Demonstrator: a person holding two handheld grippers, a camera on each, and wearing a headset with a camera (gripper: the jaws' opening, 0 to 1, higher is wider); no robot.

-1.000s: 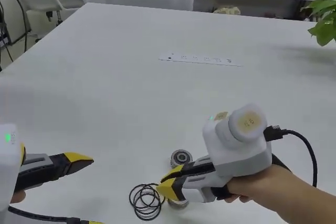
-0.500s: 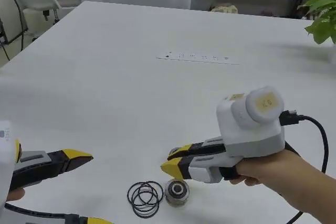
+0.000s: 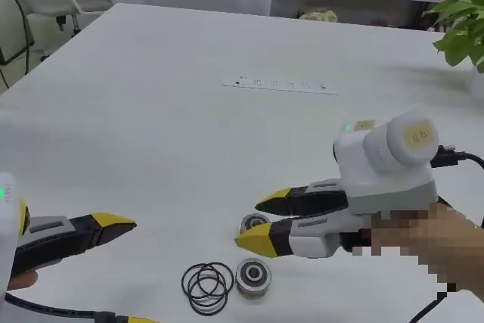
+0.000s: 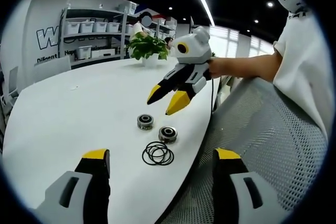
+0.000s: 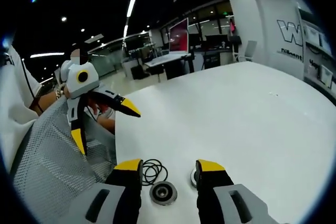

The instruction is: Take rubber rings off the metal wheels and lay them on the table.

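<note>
R tongs wide, empty, just past rings on bench; L tongs wide, left of rings. Wheel right beside rings, 2nd wheel beyond. Next I'd pinch a wheel, check for rubber.

Head looks down; opposed gripper views share rubber rings.

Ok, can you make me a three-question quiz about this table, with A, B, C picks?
1. Where are the black rubber rings? A) on the table beside a metal wheel B) in a claw C) on a chair
2. How many metal wheels are on the table? A) one B) two C) four
3. The right claw is: A) open B) shut on a ring C) shut on a wheel
Answers: 1 A, they lie flat by that wheel; 2 B, a second wheel sits just beyond it; 3 A, its yellow tips stand apart, holding nothing.
</note>
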